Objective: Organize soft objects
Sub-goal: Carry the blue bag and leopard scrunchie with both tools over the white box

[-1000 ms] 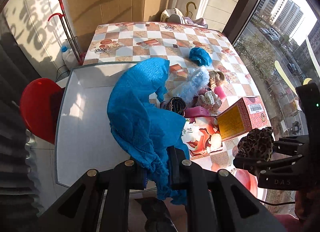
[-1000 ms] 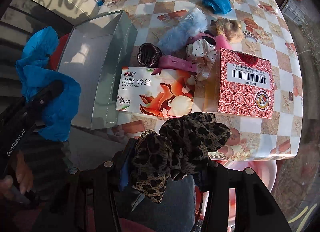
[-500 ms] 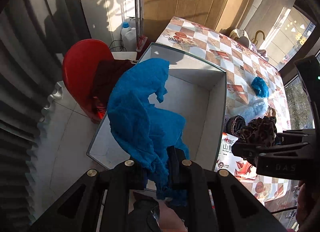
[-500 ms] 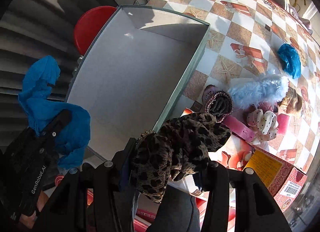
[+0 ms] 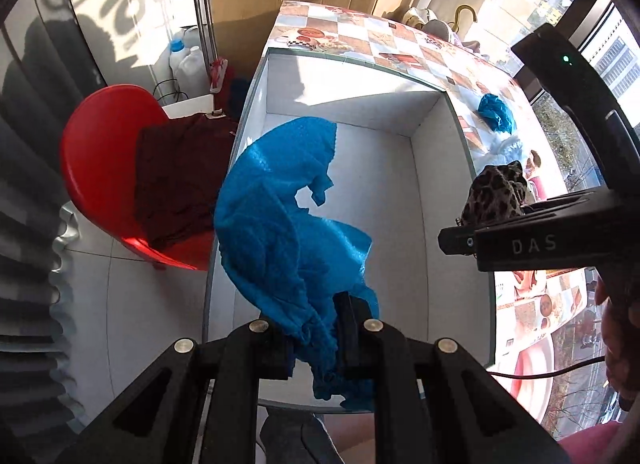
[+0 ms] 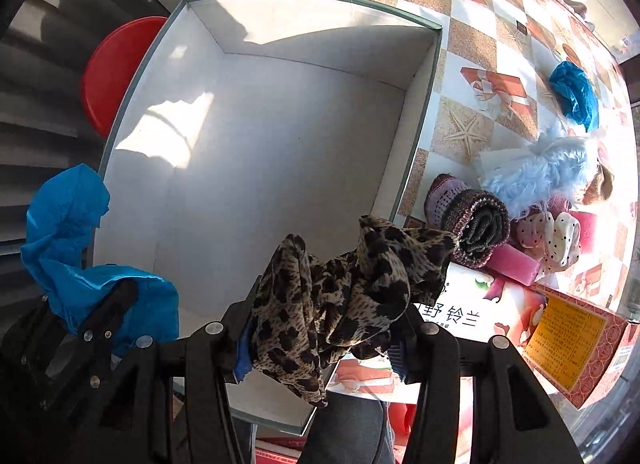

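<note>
Over the white box [image 5: 416, 152] that fills mid-frame, the left gripper [image 5: 316, 340] is clenched on a blue cloth [image 5: 280, 224] and the right gripper [image 6: 324, 340] grasps a leopard-print scrunchie [image 6: 344, 288], both apparently poised to drop their loads inside.

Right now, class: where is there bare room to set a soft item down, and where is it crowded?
Free: the whole white floor of the big box, bordered by its four walls, and the tablecloth beyond the box's far wall. Crowded: the strip right of the box, between the knitted roll, blue fluffy piece and printed cartons.
</note>
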Demonstrator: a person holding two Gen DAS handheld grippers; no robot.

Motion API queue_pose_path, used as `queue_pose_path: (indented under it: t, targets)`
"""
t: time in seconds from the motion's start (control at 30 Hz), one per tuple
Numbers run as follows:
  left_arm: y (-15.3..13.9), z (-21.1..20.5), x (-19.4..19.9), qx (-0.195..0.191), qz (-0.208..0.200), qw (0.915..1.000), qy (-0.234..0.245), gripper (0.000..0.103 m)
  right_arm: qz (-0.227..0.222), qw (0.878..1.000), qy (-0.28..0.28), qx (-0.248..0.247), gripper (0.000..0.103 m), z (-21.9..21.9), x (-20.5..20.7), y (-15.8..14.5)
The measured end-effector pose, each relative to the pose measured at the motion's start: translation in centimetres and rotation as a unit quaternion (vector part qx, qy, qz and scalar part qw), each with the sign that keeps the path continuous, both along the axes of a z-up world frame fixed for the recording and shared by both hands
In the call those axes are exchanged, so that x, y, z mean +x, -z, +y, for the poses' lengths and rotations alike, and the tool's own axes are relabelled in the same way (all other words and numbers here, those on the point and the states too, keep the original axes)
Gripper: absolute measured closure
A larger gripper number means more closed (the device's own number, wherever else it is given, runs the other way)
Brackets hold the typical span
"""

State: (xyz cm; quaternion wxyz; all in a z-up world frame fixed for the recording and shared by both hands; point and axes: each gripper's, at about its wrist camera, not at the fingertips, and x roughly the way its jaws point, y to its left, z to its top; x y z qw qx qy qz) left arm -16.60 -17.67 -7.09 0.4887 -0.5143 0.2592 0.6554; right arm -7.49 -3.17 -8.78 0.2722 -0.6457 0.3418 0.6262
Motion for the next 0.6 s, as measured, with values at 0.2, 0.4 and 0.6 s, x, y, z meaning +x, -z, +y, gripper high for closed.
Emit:
queue_pose_path:
  t: [0.2,0.4,0.6]
  targets:
    - [0.7,0.2,-1.0,0.011,-0.015,0.9996,0.019,0.087,-0.051,0.998,0.024,0.012,0.050,0.1,-1.6,0.0]
    - [0.1,0.0,-1.5,0.040,-0.030,0.9984,0.028,0.087,-0.067,0.997,0.003,0.028,0.050,-0.2,-4.5,-1.6]
    - [-0.2,-0.6,-1.8,0.065,-0.049,0.9966,0.018,0.087,-0.082,0.996,-0.029,0.006,0.050,-2.1,-6.9,-0.1]
